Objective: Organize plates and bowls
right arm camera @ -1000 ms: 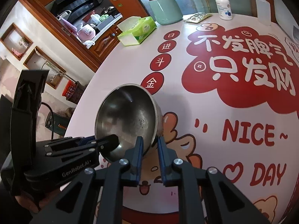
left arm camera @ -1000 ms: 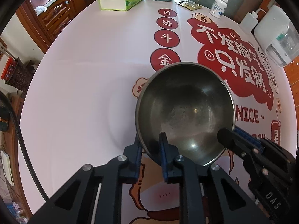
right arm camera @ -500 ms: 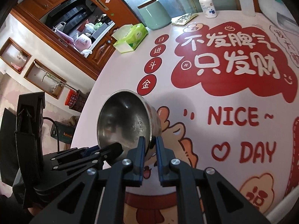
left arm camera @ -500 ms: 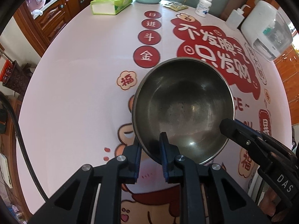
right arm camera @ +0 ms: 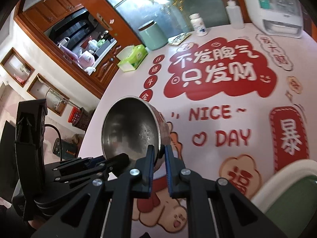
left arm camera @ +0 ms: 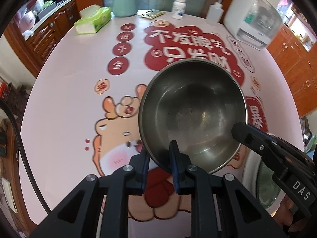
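While carried off the table, clamped at two rim points:

Left wrist view
- Bowl: steel bowl straight ahead of the left gripper, mouth turned toward the lens, hanging clear above the printed tablecloth.
- Bearing: near rim at the fingertips, far rim away toward the red patch; round, so no long axis (only the tilt counts).
- Left grip: nearly closed, pinching the near rim; one finger outside the wall, the other finger inside.
- Right grip: right gripper reaching in from the lower right, tip on the rim there; pinched narrow on that rim, though only one finger shows here.
- Nearer hand: neither, judged by rim contact; both on the bowl.
- Possible stack spot: pale rim with a green inside at the table's near right edge, partly hidden behind the right tool.

Right wrist view
- Bowl: same bowl just ahead and slightly left of the right gripper, tilted steeply, mouth facing left.
- Right grip: nearly shut across the rim wall, one pad each side.
- Left grip: left gripper entering from the left, tip at the lower rim (pads themselves hidden).
- Green-lined dish: lower right, well apart from the bowl; likely the goal, so the coming move probably a carry rightward and down.
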Demonstrator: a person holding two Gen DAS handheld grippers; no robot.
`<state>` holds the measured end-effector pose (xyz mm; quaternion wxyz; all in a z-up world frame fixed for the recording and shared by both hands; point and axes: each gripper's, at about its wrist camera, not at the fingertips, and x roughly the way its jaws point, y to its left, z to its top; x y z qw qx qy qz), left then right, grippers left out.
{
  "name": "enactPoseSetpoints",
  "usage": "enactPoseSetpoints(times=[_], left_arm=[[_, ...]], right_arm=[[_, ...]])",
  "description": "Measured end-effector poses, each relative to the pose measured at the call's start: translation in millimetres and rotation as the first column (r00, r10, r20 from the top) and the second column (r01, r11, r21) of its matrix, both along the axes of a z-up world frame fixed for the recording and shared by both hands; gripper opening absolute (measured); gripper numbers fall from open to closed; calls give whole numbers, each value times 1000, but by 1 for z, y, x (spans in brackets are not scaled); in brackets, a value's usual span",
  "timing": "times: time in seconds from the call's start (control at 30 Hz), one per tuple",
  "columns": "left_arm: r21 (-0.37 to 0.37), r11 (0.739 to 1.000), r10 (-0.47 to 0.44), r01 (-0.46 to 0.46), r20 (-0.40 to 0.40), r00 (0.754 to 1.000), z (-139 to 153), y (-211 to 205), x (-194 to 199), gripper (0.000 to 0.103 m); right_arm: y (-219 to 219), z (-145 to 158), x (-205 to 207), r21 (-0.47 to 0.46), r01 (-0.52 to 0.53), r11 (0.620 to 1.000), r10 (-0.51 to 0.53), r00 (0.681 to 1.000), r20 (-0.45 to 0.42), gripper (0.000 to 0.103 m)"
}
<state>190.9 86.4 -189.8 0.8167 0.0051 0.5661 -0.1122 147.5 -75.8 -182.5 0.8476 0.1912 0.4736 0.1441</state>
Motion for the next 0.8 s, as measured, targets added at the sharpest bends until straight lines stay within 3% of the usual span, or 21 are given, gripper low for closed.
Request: enactPoseSetpoints(times=[0.3, 0.8], left_arm=[[-3, 997, -79, 79, 25, 997, 24, -66, -46, 18], [-13, 975, -222, 222, 17, 975, 38, -189, -103, 18]], right_arm=[[-59, 19, -50, -12, 65, 998, -65, 998, 22, 11], [-170, 33, -129, -37, 177, 983, -178, 984, -1, 11]])
